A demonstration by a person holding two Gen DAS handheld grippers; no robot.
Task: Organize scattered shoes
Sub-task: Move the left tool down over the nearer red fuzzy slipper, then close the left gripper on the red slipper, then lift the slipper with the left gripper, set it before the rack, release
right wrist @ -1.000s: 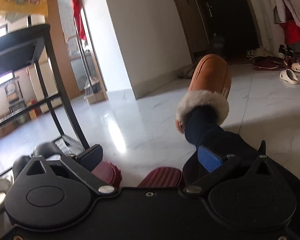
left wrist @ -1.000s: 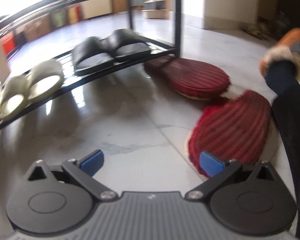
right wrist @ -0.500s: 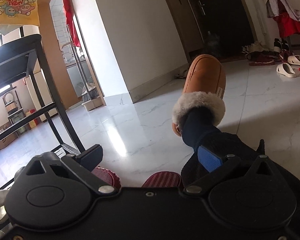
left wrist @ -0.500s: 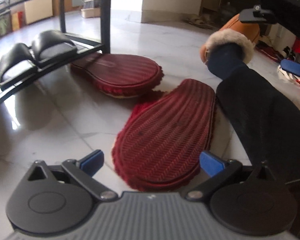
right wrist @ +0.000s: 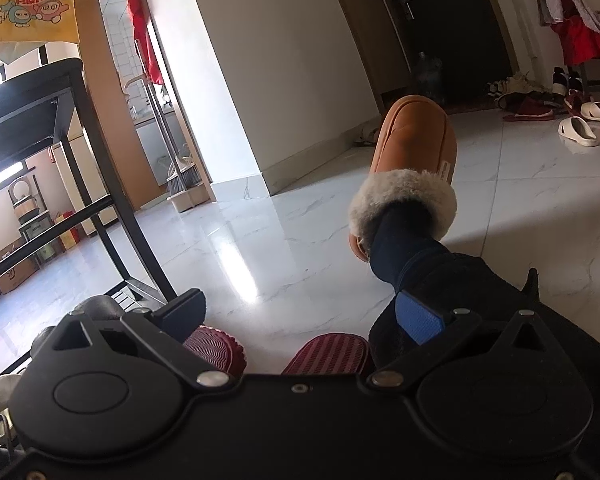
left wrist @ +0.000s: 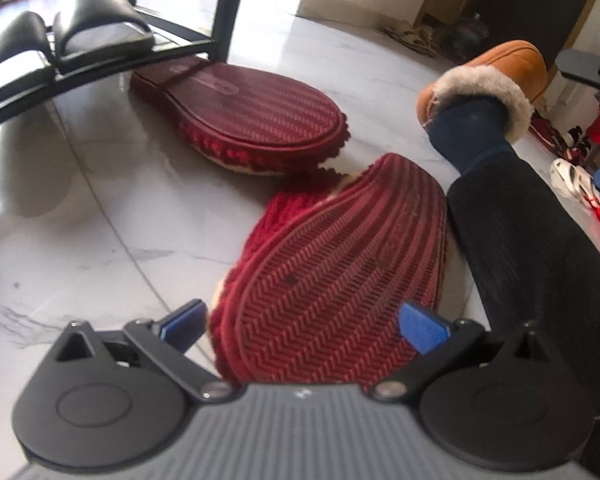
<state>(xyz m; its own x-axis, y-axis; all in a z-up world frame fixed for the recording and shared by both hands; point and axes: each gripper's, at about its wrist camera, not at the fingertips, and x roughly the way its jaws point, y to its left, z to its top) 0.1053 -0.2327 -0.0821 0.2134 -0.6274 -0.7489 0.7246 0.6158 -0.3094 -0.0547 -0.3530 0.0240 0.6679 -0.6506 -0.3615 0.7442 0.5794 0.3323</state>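
Two dark red slippers lie sole-up on the pale marble floor. The near red slipper [left wrist: 336, 280] sits tilted between the open fingers of my left gripper [left wrist: 302, 322], its heel end at the fingertips, not clamped. The far red slipper [left wrist: 256, 118] lies flat by the foot of the black shoe rack [left wrist: 220, 12]. My right gripper [right wrist: 300, 314] hangs open higher up, with nothing between its fingers; only the ends of the far red slipper [right wrist: 216, 346] and the near red slipper [right wrist: 328, 354] show below it.
A person's leg in dark trousers [left wrist: 532, 264] with a tan fur-lined slipper [left wrist: 500, 72] stretches along the right. Black slides [left wrist: 100, 28] rest on the rack's bottom shelf. White slides [right wrist: 580, 130] and other shoes lie by the dark door. A broom [right wrist: 184, 176] leans at the wall.
My left gripper has swung right from the rack and closed in on the near red slipper, which now lies between its open fingers. The right gripper has barely moved.
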